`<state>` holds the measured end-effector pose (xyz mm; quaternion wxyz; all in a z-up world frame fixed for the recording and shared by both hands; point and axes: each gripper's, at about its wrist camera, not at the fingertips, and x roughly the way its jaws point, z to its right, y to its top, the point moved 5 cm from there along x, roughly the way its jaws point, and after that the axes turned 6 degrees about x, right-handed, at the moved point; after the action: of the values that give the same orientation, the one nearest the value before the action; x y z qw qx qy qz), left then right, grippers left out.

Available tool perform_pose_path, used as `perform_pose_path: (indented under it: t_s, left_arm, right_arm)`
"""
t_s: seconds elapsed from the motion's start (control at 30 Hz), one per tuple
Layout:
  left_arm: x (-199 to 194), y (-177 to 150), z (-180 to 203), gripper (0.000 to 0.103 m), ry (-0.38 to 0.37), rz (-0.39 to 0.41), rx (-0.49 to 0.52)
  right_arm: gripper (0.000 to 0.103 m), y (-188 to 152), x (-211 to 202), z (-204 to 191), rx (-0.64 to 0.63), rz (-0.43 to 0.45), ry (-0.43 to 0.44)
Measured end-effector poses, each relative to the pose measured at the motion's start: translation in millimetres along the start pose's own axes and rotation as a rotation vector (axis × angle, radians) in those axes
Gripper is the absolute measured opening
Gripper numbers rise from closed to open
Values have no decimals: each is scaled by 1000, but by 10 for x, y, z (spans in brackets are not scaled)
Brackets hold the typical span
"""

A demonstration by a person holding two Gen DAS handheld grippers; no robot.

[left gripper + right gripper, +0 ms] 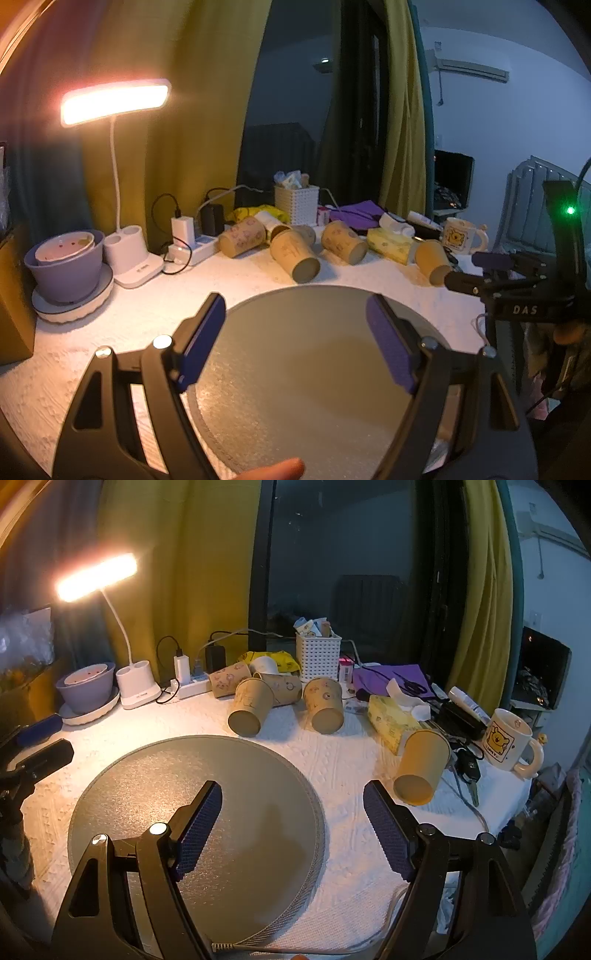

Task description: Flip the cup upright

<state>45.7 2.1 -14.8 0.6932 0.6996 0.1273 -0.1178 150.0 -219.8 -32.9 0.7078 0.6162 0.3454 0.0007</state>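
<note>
Paper cup (421,770) lies on its side near the counter's right edge, beside the tissue pack (391,716), while left gripper (295,341) and right gripper (291,825) hover with jaws apart over the round grey mat (207,775).

From my left gripper (295,341), the far-right cup (433,263) is partly hidden behind the right gripper's finger. I can't read the prints on the cups (320,704) ahead; they're too small.
</note>
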Motion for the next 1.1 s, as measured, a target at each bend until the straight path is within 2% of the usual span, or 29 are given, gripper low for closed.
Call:
perform_pose_path:
  t_s: [1.1]
  left_arm:
    - [-23, -7, 71, 80, -4, 2, 14]
  right_arm:
    - [82, 17, -15, -3, 15, 5, 10]
